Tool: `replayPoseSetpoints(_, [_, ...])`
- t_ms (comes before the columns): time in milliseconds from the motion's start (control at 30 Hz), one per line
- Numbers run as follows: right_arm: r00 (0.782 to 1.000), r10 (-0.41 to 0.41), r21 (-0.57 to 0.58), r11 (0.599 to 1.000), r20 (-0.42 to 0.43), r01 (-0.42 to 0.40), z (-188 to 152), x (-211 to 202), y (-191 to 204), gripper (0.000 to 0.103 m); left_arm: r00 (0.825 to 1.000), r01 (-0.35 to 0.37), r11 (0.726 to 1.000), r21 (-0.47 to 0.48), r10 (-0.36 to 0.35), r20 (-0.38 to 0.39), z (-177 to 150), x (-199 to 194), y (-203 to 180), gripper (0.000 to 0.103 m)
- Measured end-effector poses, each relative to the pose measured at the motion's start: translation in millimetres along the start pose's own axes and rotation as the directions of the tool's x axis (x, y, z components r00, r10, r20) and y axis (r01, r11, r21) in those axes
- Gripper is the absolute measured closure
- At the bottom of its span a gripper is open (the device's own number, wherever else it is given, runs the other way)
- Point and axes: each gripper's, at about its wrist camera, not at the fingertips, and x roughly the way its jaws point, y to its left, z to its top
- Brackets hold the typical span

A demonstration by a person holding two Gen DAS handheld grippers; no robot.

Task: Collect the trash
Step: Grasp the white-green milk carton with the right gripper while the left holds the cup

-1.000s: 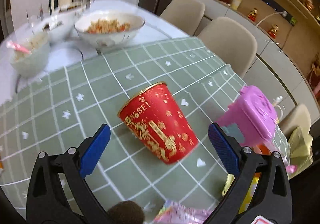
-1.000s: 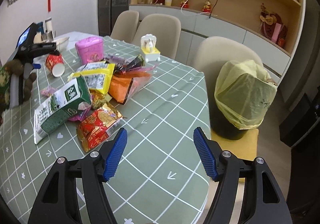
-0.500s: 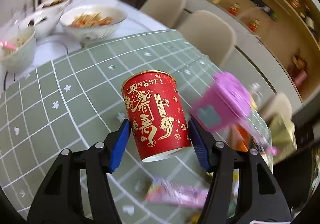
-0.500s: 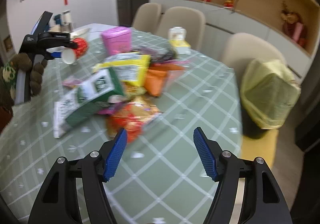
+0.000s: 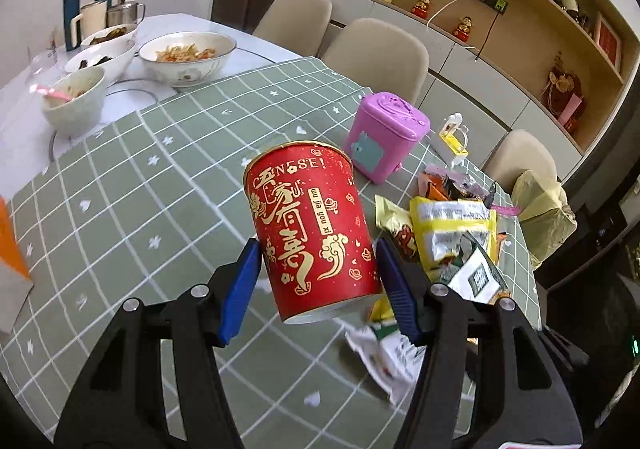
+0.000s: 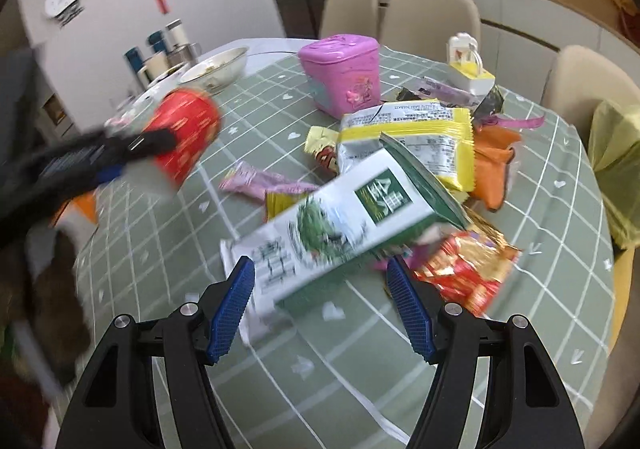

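My left gripper [image 5: 316, 287] is shut on a red paper cup [image 5: 310, 225] with gold print and holds it above the green checked tablecloth [image 5: 140, 201]. The cup also shows in the right wrist view [image 6: 186, 135], blurred, at the left. My right gripper [image 6: 320, 305] is open and empty, just in front of a green-and-white carton [image 6: 340, 225]. Behind the carton lies a pile of wrappers: a yellow-edged bag [image 6: 412, 137], an orange bag [image 6: 494, 165], a red foil packet [image 6: 464, 269].
A pink lidded box [image 6: 342, 73] and a small white-and-yellow dispenser [image 6: 470, 67] stand behind the pile. Bowls of food [image 5: 186, 57] sit at the far left end. A bin lined with a yellow bag [image 5: 540, 213] stands off the right edge. Chairs ring the table.
My left gripper closed on the red cup and lifted it off the table. My right gripper moved left and forward up to the carton, staying open.
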Motion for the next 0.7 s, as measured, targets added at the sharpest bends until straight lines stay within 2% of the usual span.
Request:
replayPoseSetpoints(133, [0.998,-0.069,0.128,0.99,0.016,0.066,16,15,-4,0.038,1.0,-0.007,1.0,0.002,0.007,0.021,-8,-14,8,0.047])
replayPoseSetpoints(267, [0.993,-0.117,0.175,0.978,0.003,0.114,29,35,-9,0.038,1.0,0.003,1.0,-0.005,-0.003,0.015,-15,-15,13,0.047])
replayPoseSetpoints(467, [0.998,-0.066,0.177,0.982,-0.01,0.067,36,46,-15,0.038,1.0,0.02,1.0,-0.008,-0.02,0.004,-23,-14,16,0.047])
replayPoseSetpoints(600, [0.997,-0.078,0.237,0.969,0.011,0.073,39,36,-20,0.038,1.0,0.017,1.0,-0.025,-0.016,0.011,-28,-13,19,0.047])
replayPoseSetpoints(700, [0.993,-0.115,0.211,0.971,0.01,0.111,37,40,-11,0.038,1.0,0.013,0.999,-0.052,-0.013,0.007,-29,-11,26,0.047])
